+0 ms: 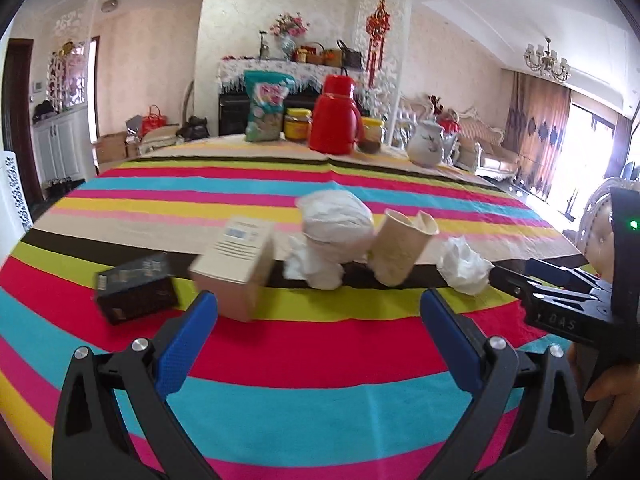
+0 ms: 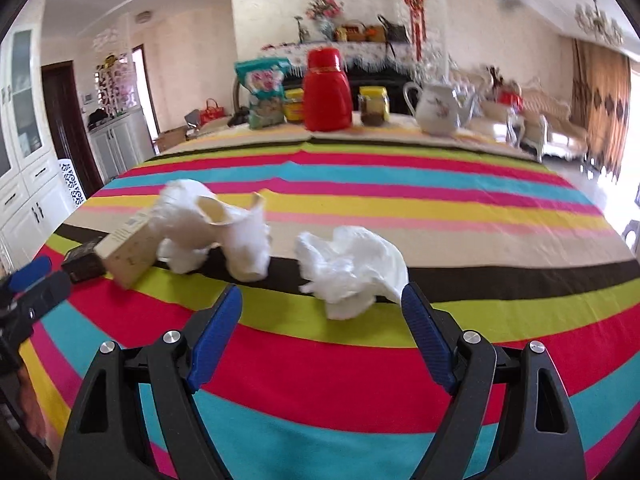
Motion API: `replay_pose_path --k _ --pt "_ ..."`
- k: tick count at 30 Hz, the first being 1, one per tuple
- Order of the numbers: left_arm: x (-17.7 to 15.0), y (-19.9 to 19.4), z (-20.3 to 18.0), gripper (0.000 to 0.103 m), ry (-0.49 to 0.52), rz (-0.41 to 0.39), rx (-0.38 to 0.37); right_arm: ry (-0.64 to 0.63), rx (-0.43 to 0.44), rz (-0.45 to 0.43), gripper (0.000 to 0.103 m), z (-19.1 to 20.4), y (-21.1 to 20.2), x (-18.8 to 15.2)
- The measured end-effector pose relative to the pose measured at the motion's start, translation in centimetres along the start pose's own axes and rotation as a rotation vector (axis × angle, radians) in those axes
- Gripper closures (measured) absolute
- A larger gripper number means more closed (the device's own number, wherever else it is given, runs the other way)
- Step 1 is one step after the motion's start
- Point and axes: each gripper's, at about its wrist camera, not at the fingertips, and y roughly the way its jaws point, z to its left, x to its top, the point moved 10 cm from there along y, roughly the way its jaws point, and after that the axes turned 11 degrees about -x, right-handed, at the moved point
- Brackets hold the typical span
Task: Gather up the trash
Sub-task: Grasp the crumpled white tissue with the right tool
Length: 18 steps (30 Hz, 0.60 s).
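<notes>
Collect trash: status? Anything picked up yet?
Done: nothing visible. All trash lies on the striped tablecloth.
In hand: nothing. The left gripper and right gripper are open and empty; the right faces a crumpled tissue.
Left: black box, beige carton, white wad, paper cup, that tissue.

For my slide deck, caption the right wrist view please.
Open right gripper approaches a crumpled white tissue on the striped tablecloth, beside a crushed paper cup.

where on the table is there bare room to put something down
Free: striped cloth between the trash row and the grippers, and the wide band between that row and the red thermos. Crowded: the row from black box to crumpled tissue.
</notes>
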Motion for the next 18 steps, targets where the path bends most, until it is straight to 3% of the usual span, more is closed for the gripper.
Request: replay_pose_path --k 3,13,18 --pt "-0.2 0.7 -0.7 0.005 0.022 0.006 -0.013 0.007 0.001 0.03 0.025 0.3 1.1 -0.1" --pt "0.6 -2.0 0.6 0.005 0.029 -0.112 -0.003 -0.003 -0.038 0.136 0.023 0.8 6.1 0.3" --pt "0.4 -1.7 1.4 0.005 0.012 -0.099 -0.014 0.018 -0.044 0.203 0.023 0.4 8.2 0.1"
